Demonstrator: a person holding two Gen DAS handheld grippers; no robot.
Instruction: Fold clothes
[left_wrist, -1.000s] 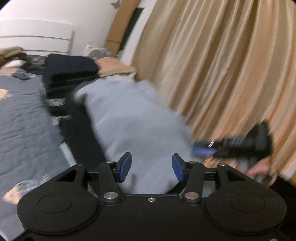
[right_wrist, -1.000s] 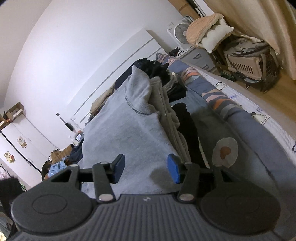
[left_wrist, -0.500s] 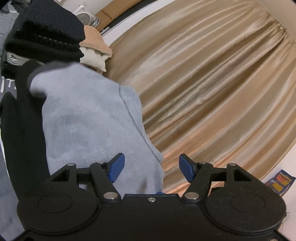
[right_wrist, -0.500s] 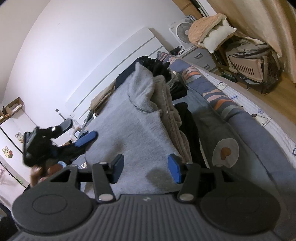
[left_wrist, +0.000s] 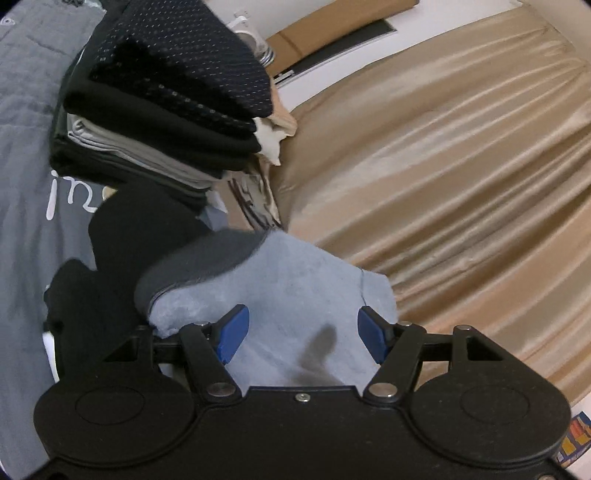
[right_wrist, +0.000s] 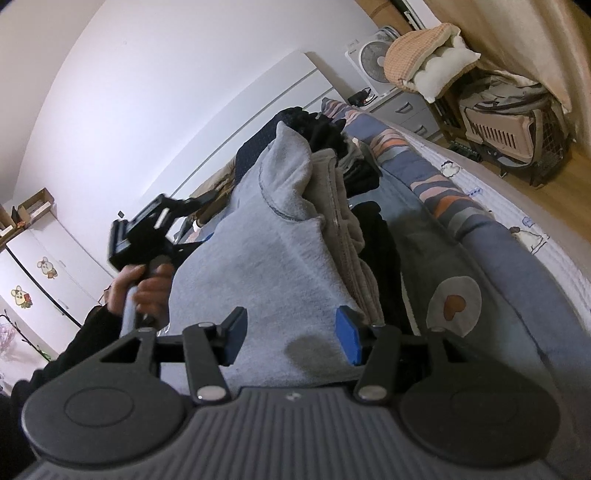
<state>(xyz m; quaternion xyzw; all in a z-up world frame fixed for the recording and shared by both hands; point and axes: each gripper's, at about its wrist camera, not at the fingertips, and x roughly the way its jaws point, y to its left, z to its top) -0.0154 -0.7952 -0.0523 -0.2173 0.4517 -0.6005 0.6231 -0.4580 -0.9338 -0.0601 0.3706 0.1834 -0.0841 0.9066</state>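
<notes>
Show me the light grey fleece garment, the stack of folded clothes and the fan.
light grey fleece garment (right_wrist: 258, 266), right wrist view, its broad middle.
stack of folded clothes (left_wrist: 162, 110), left wrist view, dark upper layers.
fan (right_wrist: 373, 59), right wrist view, round grille.

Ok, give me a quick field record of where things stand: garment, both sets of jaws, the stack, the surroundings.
garment: light grey fleece garment spread over the bed
left gripper: jaws apart, fleece under them, nothing pinched; they have just been opening
right gripper: jaws apart over the fleece, nothing pinched
left hand: visible at the fleece's far edge
stack: folded dark clothes piled beyond the fleece
background: beige curtain
</notes>
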